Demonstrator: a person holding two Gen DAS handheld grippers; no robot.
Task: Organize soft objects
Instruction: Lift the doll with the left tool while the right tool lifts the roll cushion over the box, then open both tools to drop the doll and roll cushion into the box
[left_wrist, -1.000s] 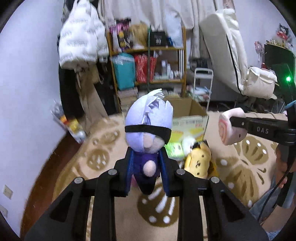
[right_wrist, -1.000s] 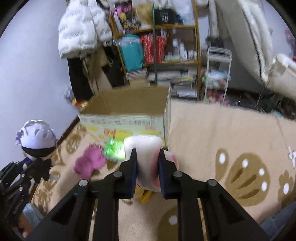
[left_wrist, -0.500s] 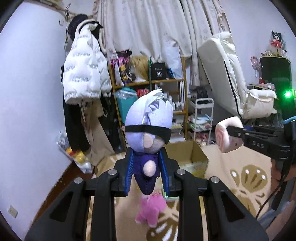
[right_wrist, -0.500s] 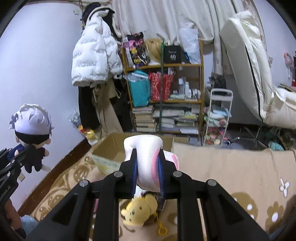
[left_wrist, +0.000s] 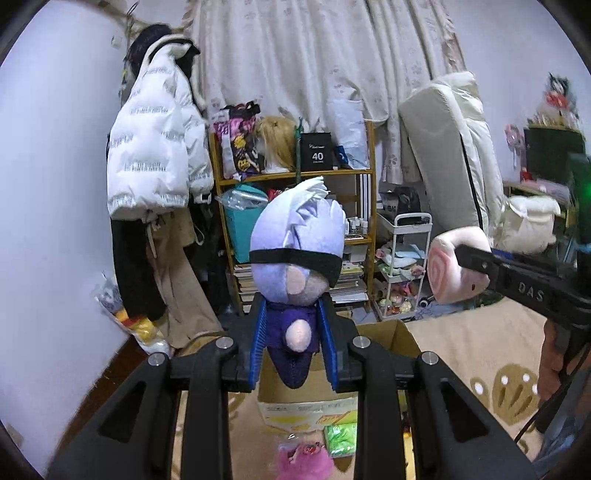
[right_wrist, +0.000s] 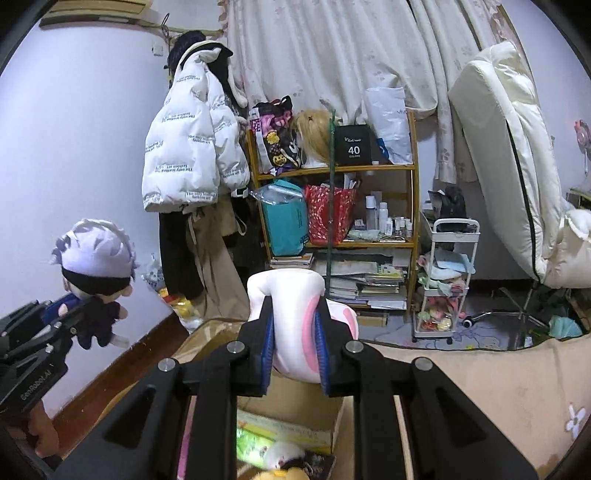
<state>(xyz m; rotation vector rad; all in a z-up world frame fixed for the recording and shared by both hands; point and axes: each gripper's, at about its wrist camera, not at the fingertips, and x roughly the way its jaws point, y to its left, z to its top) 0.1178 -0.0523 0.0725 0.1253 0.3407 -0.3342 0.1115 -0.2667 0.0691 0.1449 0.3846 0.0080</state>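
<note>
My left gripper (left_wrist: 295, 339) is shut on a plush doll (left_wrist: 295, 254) with a lilac head, black blindfold and dark blue body; the pads squeeze its body. The same doll (right_wrist: 92, 258) hangs at the left in the right wrist view. My right gripper (right_wrist: 295, 339) is shut on a white and pink plush roll (right_wrist: 291, 295), which shows from the side as the roll (left_wrist: 456, 269) in the left wrist view. Both are held in the air above an open cardboard box (left_wrist: 402, 338), whose front wall (right_wrist: 295, 428) lies below the right gripper.
On the beige patterned rug (left_wrist: 491, 354) before the box lie a pink plush (left_wrist: 306, 461), a green packet (left_wrist: 341, 434) and a yellow plush (right_wrist: 280, 474). Behind stand a cluttered wooden shelf (right_wrist: 340, 206), a white cart (right_wrist: 448, 280), hanging coats (right_wrist: 192, 147) and a cream recliner (right_wrist: 517, 166).
Both grippers have risen and tilted up with their plush toys. The floor and the yellow plush have dropped out of the left view, and the shelf, curtain and coats have filled both views.
</note>
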